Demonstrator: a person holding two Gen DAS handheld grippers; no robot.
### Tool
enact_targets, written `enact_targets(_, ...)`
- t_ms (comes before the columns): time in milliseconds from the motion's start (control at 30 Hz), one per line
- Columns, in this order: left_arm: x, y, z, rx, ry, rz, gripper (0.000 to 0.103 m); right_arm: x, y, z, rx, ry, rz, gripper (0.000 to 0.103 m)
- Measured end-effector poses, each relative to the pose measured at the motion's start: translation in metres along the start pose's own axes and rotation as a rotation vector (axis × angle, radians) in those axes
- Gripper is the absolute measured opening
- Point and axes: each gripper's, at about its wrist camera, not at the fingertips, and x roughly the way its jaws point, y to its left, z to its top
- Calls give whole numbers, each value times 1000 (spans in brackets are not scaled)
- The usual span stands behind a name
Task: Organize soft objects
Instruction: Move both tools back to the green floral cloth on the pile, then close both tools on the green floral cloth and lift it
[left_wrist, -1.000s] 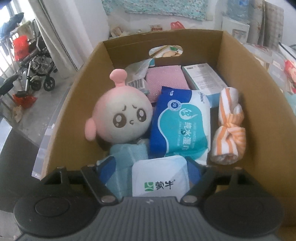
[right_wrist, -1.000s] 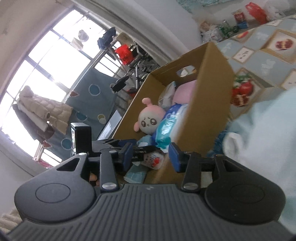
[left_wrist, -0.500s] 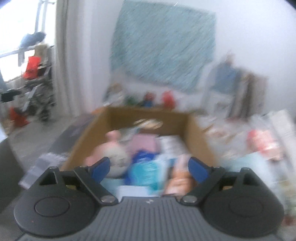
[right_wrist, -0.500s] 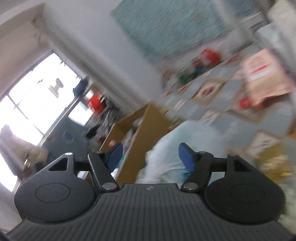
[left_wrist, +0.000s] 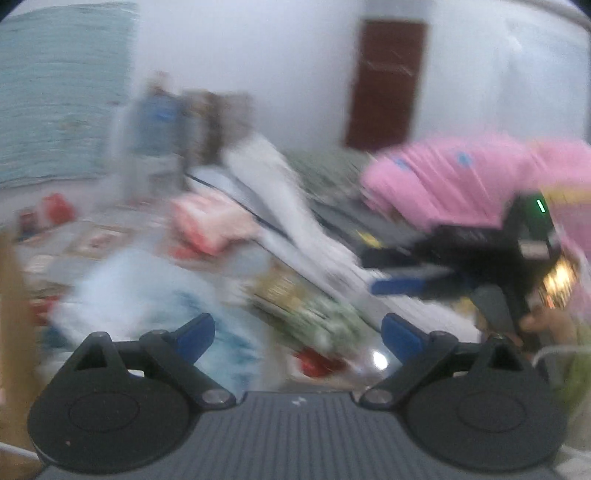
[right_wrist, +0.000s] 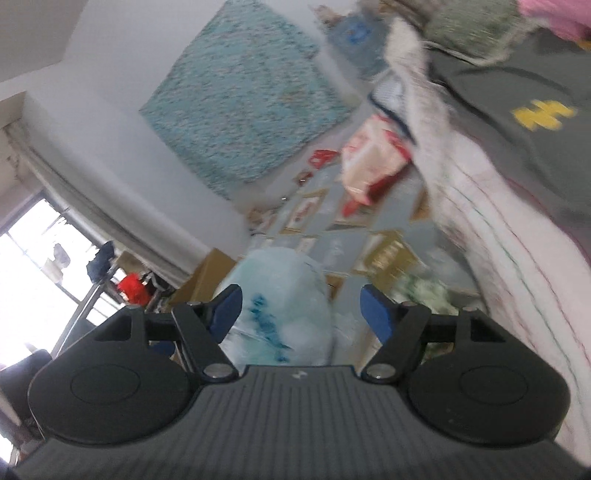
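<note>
A white wall (right_wrist: 122, 74) with a light blue textured cloth (right_wrist: 243, 92) hanging on it fills the upper left of the right wrist view, and a bright window (right_wrist: 40, 266) is at the left edge. In the left wrist view, which is strongly blurred, a dark red door (left_wrist: 388, 81) stands in the wall at the upper middle.

The counter (right_wrist: 332, 229) is covered with a grey cloth with picture squares. On it, at the centre of the right wrist view, lies a pale blue soft plastic pack (right_wrist: 280, 306) with blue marks. The right hand-held gripper (right_wrist: 301, 306) has its blue fingertips (right_wrist: 375, 308) wide apart, one on each side of this pack, and I cannot tell if they touch it. Behind the pack the edge of a cardboard box (right_wrist: 207, 273) is seen. A red and white bag (right_wrist: 373, 158) lies further up, near a white striped cloth (right_wrist: 498, 258) at the right.

The left hand-held gripper (left_wrist: 297, 334) is also spread apart and holds nothing. The same pale blue pack (left_wrist: 147, 291) is a blur at the lower left, above its left fingertip. At the right the other gripper (left_wrist: 413, 284) appears, below a pink sleeve (left_wrist: 461, 177).
</note>
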Motion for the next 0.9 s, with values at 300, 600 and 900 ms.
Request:
enact_targets(300,91,-38,-24,111,164,0,88,7,-37,-16,23,-30,-110,49)
enact_targets(600,128,-44,-21,143,191,62,87,29,-58,-11,13,-14,-184,38)
enact_targets(900,167,-43,-19,147,263,86,62,41,-66,-13,2,19,-183,36)
